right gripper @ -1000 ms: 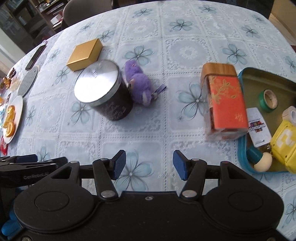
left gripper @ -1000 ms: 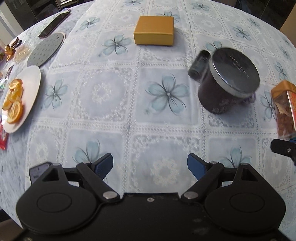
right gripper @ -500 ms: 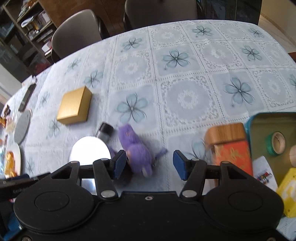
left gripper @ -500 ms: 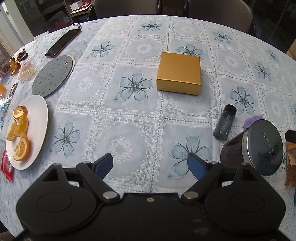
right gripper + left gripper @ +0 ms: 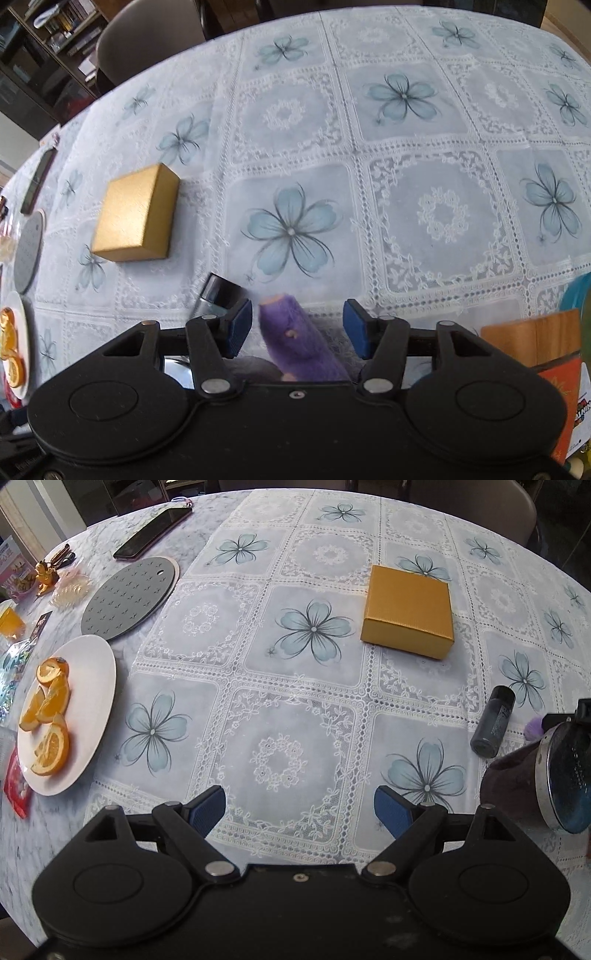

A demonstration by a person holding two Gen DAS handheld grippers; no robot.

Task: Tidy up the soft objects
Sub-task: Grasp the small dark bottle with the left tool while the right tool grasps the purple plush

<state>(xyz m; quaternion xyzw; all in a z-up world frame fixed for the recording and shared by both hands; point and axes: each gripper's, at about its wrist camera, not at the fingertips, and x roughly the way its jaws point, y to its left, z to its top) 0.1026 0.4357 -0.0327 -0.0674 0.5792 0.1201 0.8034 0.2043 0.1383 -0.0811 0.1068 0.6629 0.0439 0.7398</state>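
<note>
Purple plush toy [image 5: 295,336] lies between my right tool's [image 5: 297,326] closing, not-yet-touching pads, long axis toward eleven o'clock; left tool [image 5: 299,808] hangs released.

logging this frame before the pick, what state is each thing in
purple plush toy: on the table, between the right gripper's pads, gaps on both sides
right gripper: jaws just been closing, not yet gripping
left gripper: open, empty
gold cardboard box: closed
dark round tin: lid on
small dark bottle: lying down, capped
</note>
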